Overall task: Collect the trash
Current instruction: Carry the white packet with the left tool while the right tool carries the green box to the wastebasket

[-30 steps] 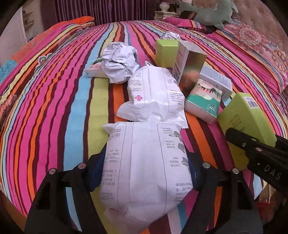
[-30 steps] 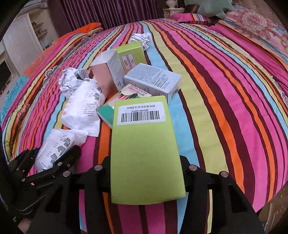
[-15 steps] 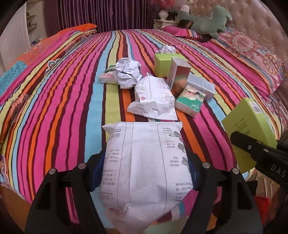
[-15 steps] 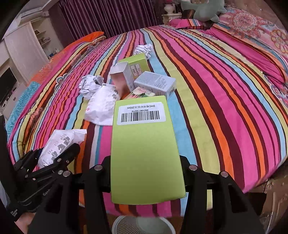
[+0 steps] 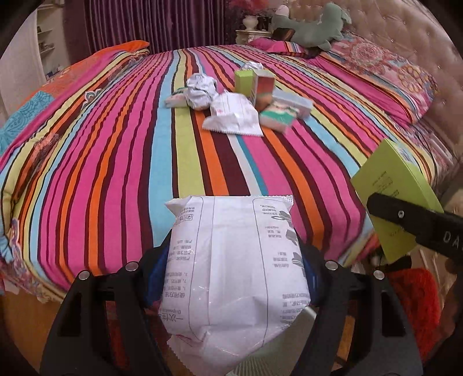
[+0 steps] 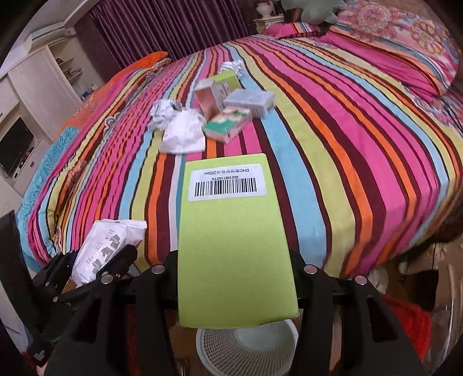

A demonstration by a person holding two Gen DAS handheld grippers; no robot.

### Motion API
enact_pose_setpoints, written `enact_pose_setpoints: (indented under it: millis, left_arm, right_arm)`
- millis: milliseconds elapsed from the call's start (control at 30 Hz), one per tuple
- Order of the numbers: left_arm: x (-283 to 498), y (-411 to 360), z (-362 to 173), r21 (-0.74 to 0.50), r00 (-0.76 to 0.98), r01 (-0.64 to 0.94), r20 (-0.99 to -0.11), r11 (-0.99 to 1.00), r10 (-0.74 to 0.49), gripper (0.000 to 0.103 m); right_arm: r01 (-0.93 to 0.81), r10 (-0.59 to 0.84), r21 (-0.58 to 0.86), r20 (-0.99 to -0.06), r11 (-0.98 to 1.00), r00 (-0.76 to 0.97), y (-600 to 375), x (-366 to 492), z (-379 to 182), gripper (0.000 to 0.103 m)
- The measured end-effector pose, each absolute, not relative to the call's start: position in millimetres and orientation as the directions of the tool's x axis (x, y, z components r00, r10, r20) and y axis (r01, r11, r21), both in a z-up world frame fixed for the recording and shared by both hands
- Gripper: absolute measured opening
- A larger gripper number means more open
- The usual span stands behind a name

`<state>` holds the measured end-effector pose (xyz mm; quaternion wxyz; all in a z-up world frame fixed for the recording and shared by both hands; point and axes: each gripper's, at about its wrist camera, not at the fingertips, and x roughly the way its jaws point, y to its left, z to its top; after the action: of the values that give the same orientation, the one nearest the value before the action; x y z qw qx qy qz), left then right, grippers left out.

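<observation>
a: seen under the lime-green box (image 6: 234,248) in the right wrist view: a white slatted basket (image 6: 249,344) on the floor. contents not readable, only its pale bottom showing.

b: barely caught in the left wrist view; just a grey sliver below the white printed packet (image 5: 231,277). shown there instead: the tufted headboard (image 5: 405,43) and a green plush toy (image 5: 312,26) at the pillows.

a: and only in the right wrist view: shelves (image 6: 52,84) and a dark screen (image 6: 14,144) by the wall.

b: grips?

a: left gripper (image 5: 231,277) clamped on the packet, blue pads pressed into both sides. right gripper (image 6: 234,277) closed on the green box, jaws tight against its flanks.

b: orientation?

a: packet held lengthwise along the fingers, serrated end pointing away toward the bed. box likewise, long axis running forward, barcode label at the far end, facing up. both held off the striped bedspread (image 5: 115,144), past its near edge.

b: left on the bed?

a: crumpled foil (image 5: 199,92), a second white packet (image 5: 234,115), a teal-and-white box (image 5: 277,115), a grey box (image 5: 292,101), a peach carton (image 5: 263,86), a small green box (image 5: 241,81), all clustered mid-bed, touching or just beside one another.
</observation>
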<state>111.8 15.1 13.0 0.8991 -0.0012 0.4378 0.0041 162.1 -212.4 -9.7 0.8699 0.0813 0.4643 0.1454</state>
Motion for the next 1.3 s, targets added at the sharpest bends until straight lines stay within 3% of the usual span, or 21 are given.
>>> enact_pose_setpoints:
  millis: [567, 1033, 1300]
  left_arm:
    - [32, 9, -33, -0.051, 0.52, -0.007, -0.853, 0.999, -0.04, 0.071]
    - [41, -9, -113, -0.175, 0.204, 0.041, -0.962, 0.984, -0.179, 0.071]
    - [52, -20, -162, -0.131, 0.021, 0.037, -0.991, 0.991, -0.132, 0.071]
  right_arm:
    - [-0.131, 0.343, 0.317, -0.856, 0.939, 0.388, -206, 94, -62, 0.047]
    - [0.059, 0.393, 0.398, -0.916, 0.915, 0.084, -222, 90, -139, 0.047]
    - [0.205, 0.429, 0.41, -0.901, 0.889, -0.059, -232, 94, -183, 0.047]
